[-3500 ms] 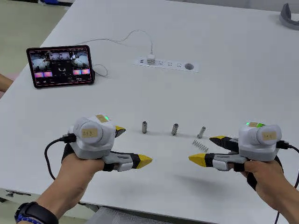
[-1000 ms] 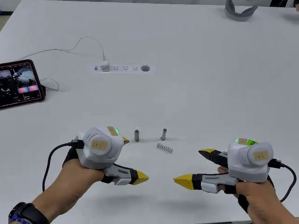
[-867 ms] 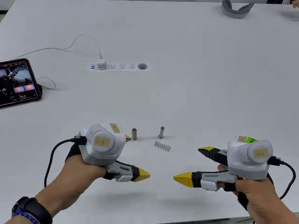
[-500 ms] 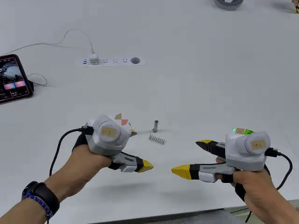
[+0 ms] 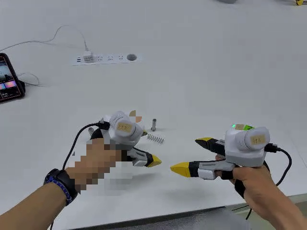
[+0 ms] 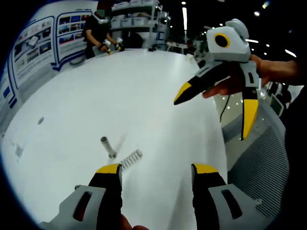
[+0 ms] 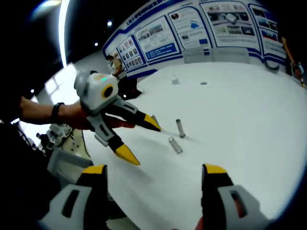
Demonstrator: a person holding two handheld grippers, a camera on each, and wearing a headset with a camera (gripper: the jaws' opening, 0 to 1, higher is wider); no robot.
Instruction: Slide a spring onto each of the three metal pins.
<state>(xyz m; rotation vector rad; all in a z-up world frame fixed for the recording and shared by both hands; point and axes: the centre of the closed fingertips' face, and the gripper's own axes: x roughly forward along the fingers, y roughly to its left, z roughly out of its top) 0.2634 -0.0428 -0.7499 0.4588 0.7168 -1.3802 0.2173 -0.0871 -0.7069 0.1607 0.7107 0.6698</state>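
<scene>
Spring (image 5: 155,139) lies on its side on the white bench (image 5: 216,76), just beside the upright metal pin (image 5: 154,124), on the pin's near side; can't tell if they touch. That pin has no spring on it.

Left gripper (image 5: 148,147) is held just left of the pin & spring, jaws spread wide, nothing btwn them; its far yellow tip is close to the pin's left side. Right gripper (image 5: 192,155) is right of the pin & nearer the person, apart from it, jaws also spread, empty. The 2 grippers' tips point toward each other.

Left gripper view: spring (image 6: 130,159) & pin (image 6: 108,147) sit just ahead of its left jaw, w/ the right gripper (image 6: 211,117) beyond the pin, to the right.

Right gripper view: spring (image 7: 175,144) is in front of the pin (image 7: 180,128), left gripper (image 7: 144,143) just left of both.

Well behind the pin is a power strip (image 5: 103,58) w/ a white cable plugged in. A tablet (image 5: 9,79) is far left of the pin.
</scene>
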